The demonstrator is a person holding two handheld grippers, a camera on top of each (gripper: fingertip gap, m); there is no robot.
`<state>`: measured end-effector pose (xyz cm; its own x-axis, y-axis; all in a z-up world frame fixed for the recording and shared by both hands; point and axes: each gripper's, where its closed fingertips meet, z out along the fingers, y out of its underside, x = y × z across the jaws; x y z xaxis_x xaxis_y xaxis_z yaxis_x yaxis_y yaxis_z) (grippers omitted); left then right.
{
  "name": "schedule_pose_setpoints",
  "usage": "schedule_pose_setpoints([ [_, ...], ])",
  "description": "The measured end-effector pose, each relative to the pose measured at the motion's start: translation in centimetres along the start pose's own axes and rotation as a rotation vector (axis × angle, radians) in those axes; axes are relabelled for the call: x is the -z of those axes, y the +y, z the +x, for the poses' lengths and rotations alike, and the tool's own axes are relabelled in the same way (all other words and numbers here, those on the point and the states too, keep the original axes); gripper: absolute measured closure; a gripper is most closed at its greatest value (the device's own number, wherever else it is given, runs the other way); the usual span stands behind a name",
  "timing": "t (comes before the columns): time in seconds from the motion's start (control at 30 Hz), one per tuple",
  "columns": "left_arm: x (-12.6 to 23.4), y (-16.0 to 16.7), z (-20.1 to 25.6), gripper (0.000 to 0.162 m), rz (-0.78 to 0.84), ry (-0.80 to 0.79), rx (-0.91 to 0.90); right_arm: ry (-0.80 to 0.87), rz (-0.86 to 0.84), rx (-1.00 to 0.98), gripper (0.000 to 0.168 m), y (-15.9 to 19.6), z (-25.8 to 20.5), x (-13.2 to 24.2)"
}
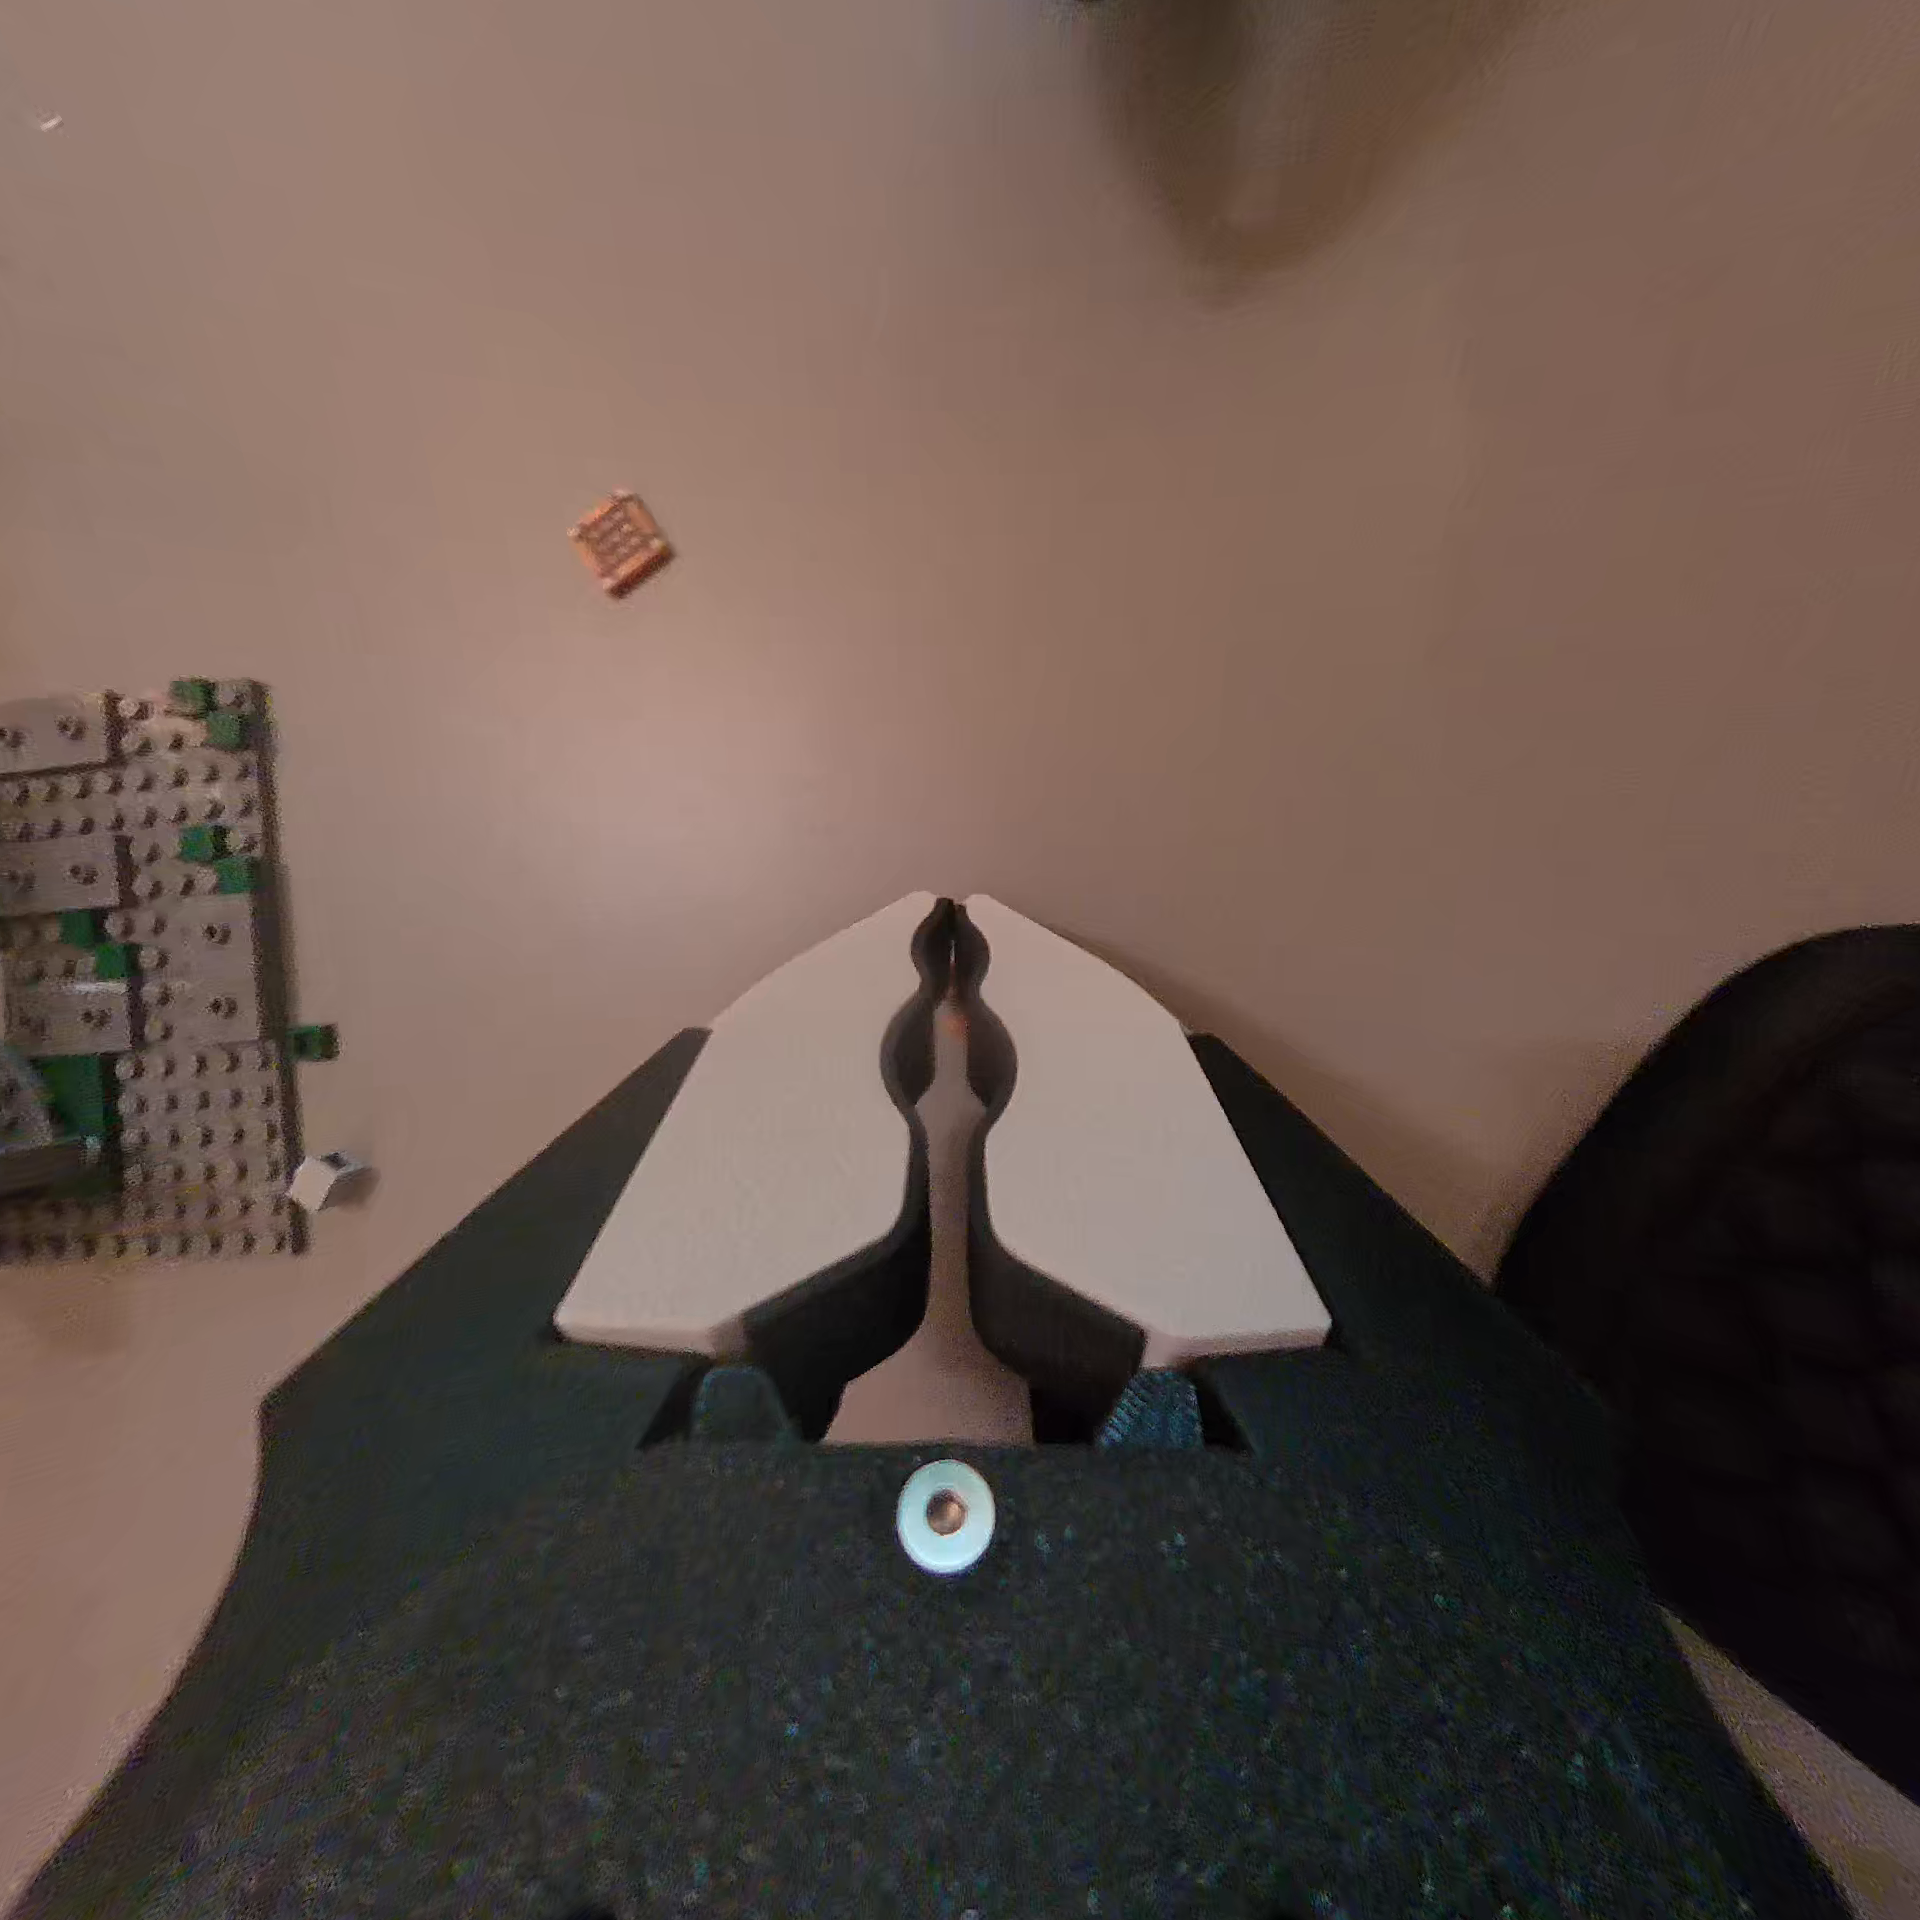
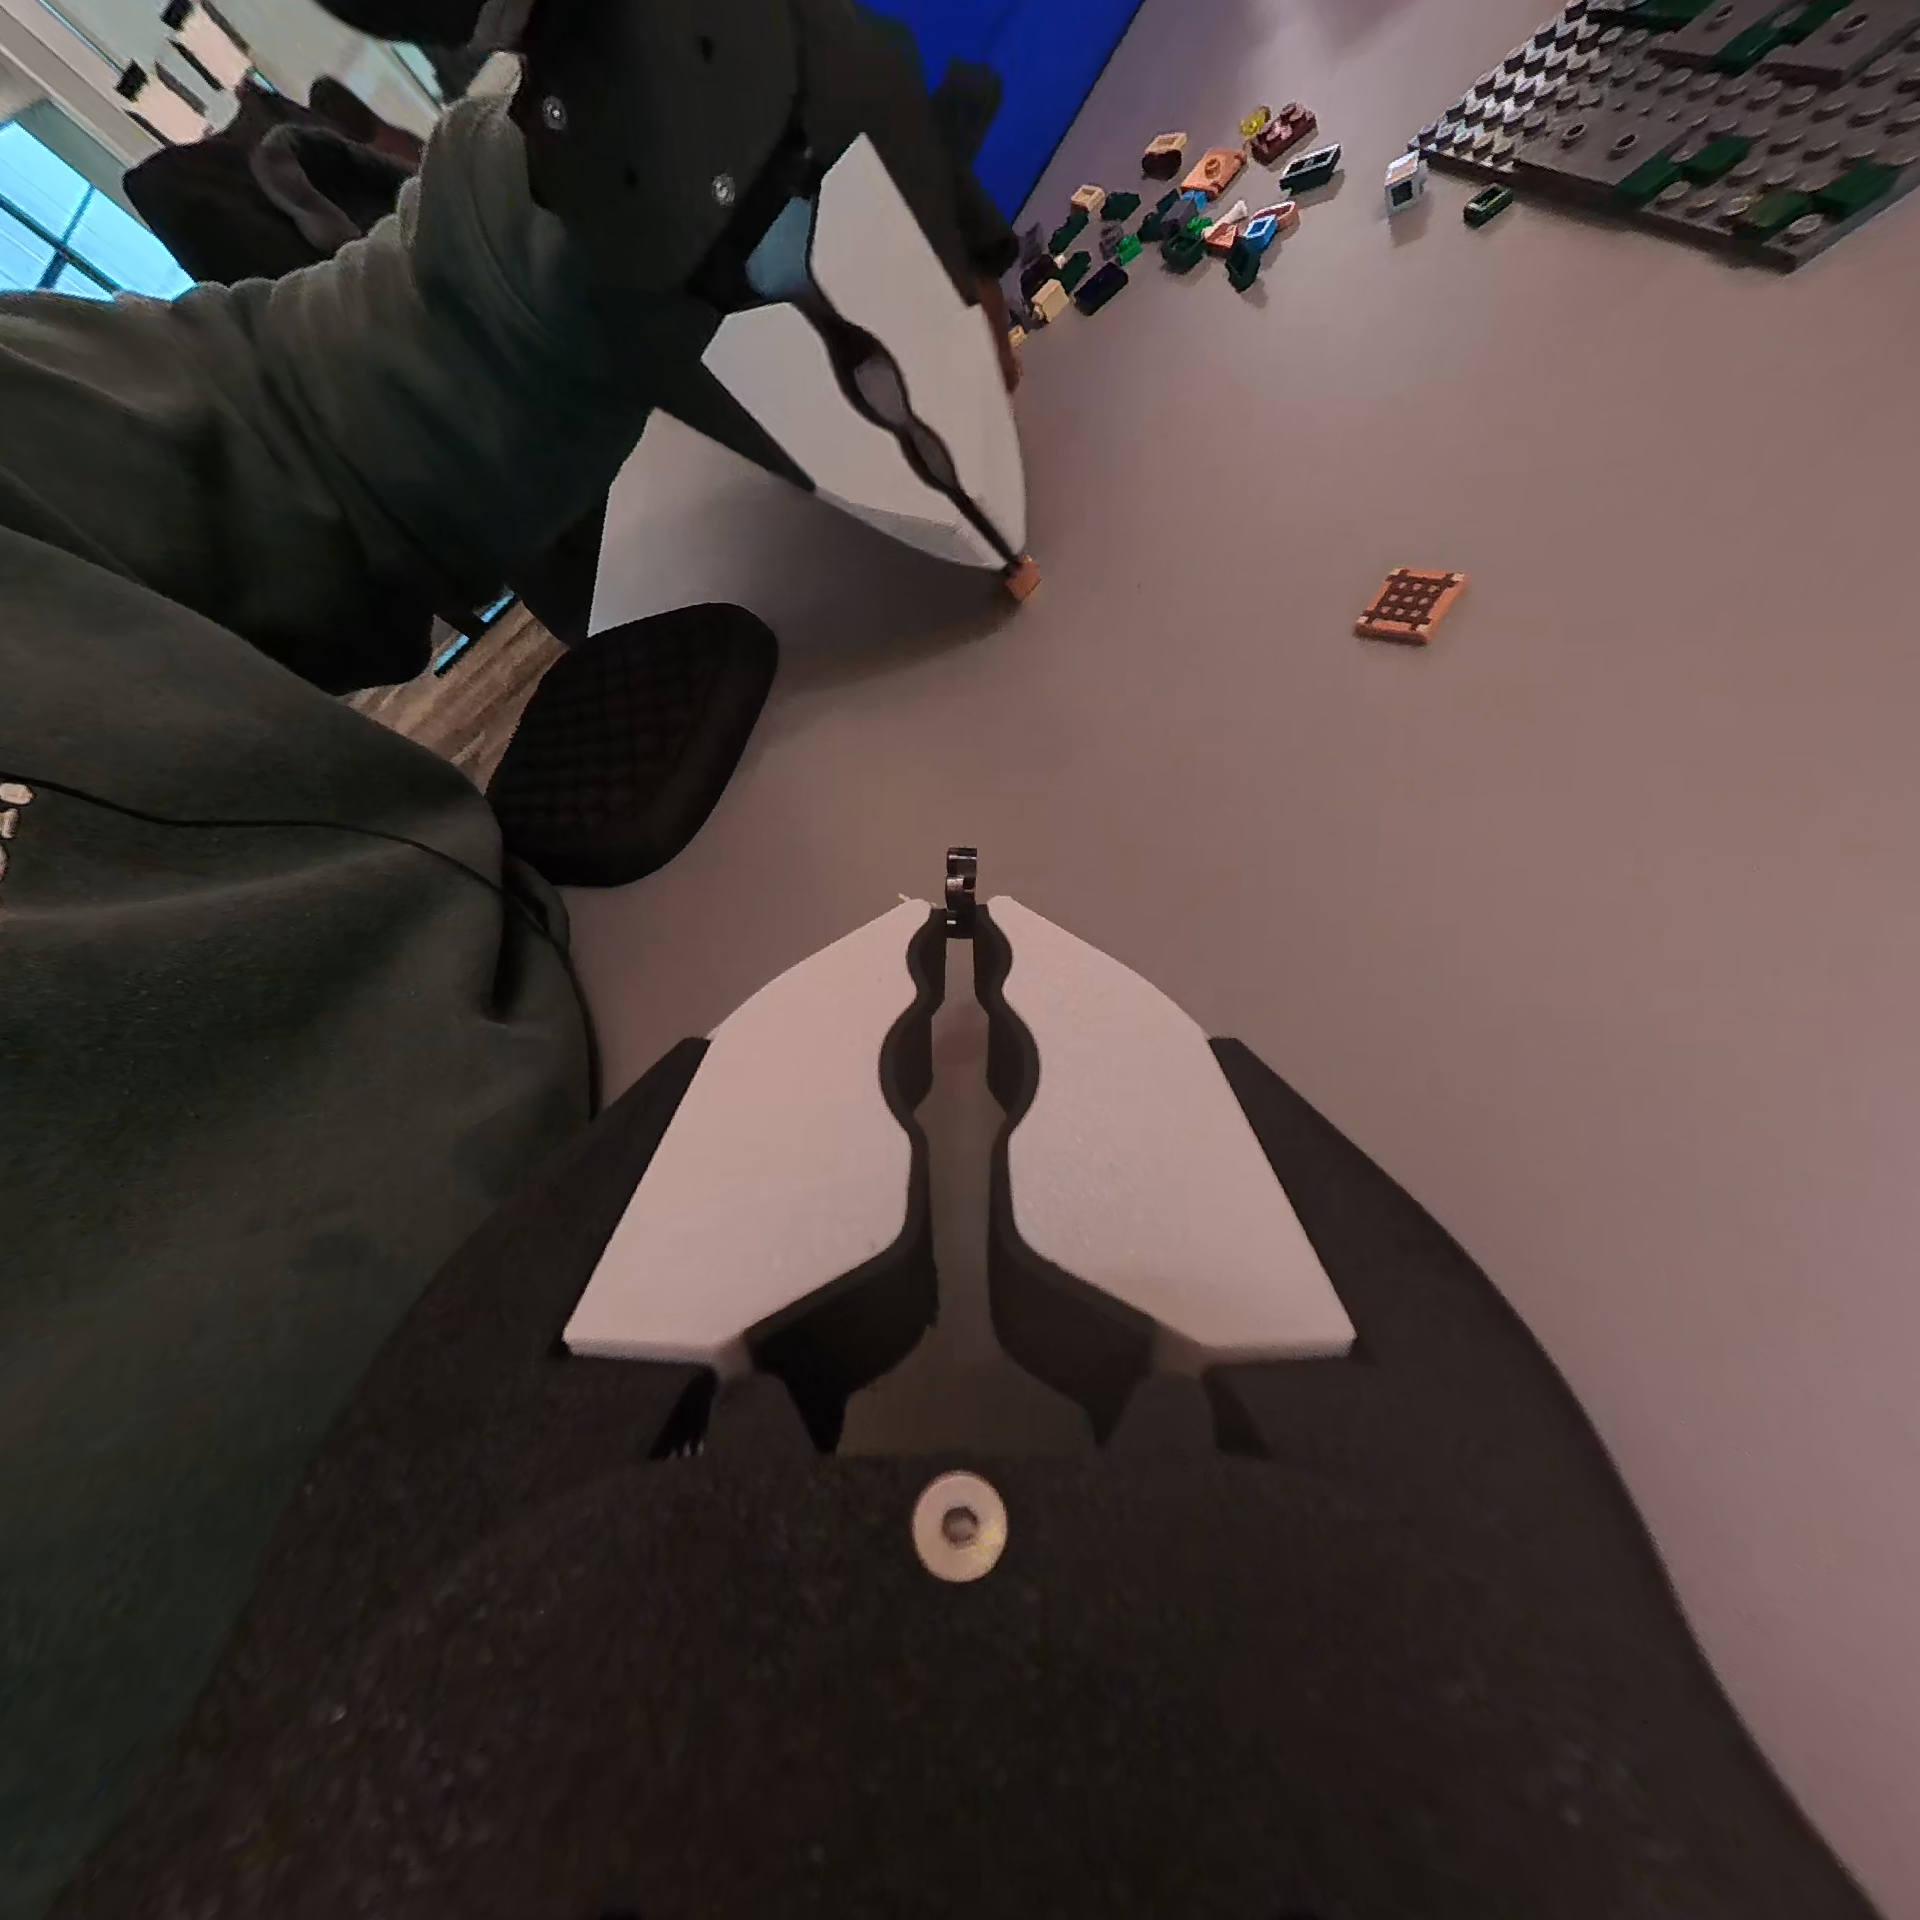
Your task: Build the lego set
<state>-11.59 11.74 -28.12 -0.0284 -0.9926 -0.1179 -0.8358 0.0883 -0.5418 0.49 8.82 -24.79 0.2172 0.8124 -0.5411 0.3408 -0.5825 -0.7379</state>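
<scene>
Grey baseplate [image 2: 1704,135] lies far from both grippers, with loose bricks [image 2: 1174,223] beside it. Right gripper [image 2: 961,904] pinches a small black piece [image 2: 961,873] at its tips. Left gripper [image 2: 1013,566] pinches a tan brick [image 2: 1022,578], low on the table [image 2: 1351,935]. To join them well, I think both should meet slowly, studs aligned, without squeezing harder.

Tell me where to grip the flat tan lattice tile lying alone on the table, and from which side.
Grip the flat tan square lattice tile by two opposite outer edges, coming straight down from above. It lies flat on the grey table with open space all round, so no side is blocked. It looks too thin for a level side approach. Both tools appear occupied, so one would likely have to release first.
</scene>
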Motion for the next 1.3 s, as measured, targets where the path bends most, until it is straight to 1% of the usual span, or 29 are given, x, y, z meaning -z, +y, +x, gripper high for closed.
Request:
schedule_pose_setpoints([
  [0.13, 0.7, 0.0, -0.8, 0.160, 0.005, -0.016, 0.021, -0.003, 0.006, 0.005, 0.164, 0.1, -0.1, 0.2],
  [0.2, 1.1, 0.6, -0.5, 0.150, -0.035, -0.016, 0.003, -0.002, 0.011, 0.002, 0.164, 0.2, 0.0, 0.3],
  [0.27, 1.1, 1.1, -0.2, 0.144, -0.063, -0.022, 0.010, -0.005, 0.017, -0.005, 0.164, 0.3, 0.1, 0.4],
  [0.53, 0.1, 2.4, 0.7, 0.142, -0.083, -0.062, 0.152, -0.015, 0.015, -0.001, 0.164, 0.4, 0.0, 0.3],
  [0.63, -0.1, 2.5, 0.5, 0.149, -0.080, -0.077, 0.192, -0.016, 0.017, 0.002, 0.164, 0.4, -0.1, 0.3],
  [0.8, 0.6, 2.5, -0.2, 0.150, -0.128, -0.120, 0.137, -0.018, 0.021, 0.007, 0.164, 0.3, -0.2, 0.4],
  [1.0, 1.9, 1.6, -1.7, 0.150, -0.315, -0.167, -0.085, -0.022, 0.028, 0.016, 0.164, 0.2, -0.4, 0.5],
  [1.1, 2.6, 1.6, -2.4, 0.150, -0.506, -0.142, -0.257, -0.022, 0.031, 0.018, 0.164, 0.2, -0.4, 0.6],
  [1.2, 3.3, 1.8, -2.8, 0.150, -0.713, -0.079, -0.400, -0.024, 0.037, 0.019, 0.164, 0.2, -0.4, 0.7],
  [1.3, 3.4, 2.0, -3.0, 0.150, -0.867, -0.009, -0.491, -0.025, 0.037, 0.022, 0.164, 0.4, -0.4, 0.8],
])
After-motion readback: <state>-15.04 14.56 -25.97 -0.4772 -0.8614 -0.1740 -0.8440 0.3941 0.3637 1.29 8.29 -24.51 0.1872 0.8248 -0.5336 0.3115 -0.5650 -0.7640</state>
